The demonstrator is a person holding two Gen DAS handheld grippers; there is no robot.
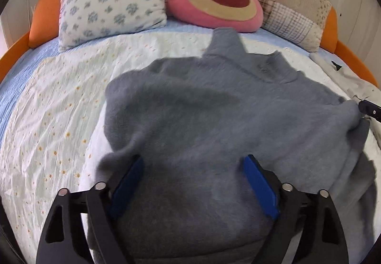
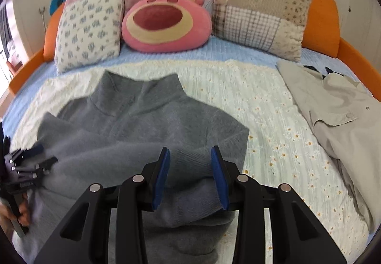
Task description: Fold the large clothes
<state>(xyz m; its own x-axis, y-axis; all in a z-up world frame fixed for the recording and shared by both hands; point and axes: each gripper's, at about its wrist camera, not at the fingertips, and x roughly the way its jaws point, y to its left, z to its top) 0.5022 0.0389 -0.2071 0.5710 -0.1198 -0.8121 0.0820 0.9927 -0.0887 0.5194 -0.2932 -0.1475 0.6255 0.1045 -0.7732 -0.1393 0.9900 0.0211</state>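
A fuzzy grey turtleneck sweater [image 2: 142, 121] lies across the middle of the daisy-print quilt [image 2: 273, 121], its high collar pointing toward the upper part of the frame and its body rumpled, with one sleeve folded over the front. The left gripper [image 1: 193, 183] stands wide open over the sweater's lower body, blue pads apart with grey knit between them, gripping nothing. The right gripper [image 2: 190, 175] is partly open around the ribbed cuff of a sleeve; the pads seem to sit just beside the fabric, though contact is hard to judge. A beige shirt [image 2: 333, 125] lies at the right edge. Along the top sit a floral pillow [image 2: 88, 28], a pink bear cushion [image 2: 166, 23] and a patchwork pillow [image 2: 259, 9].
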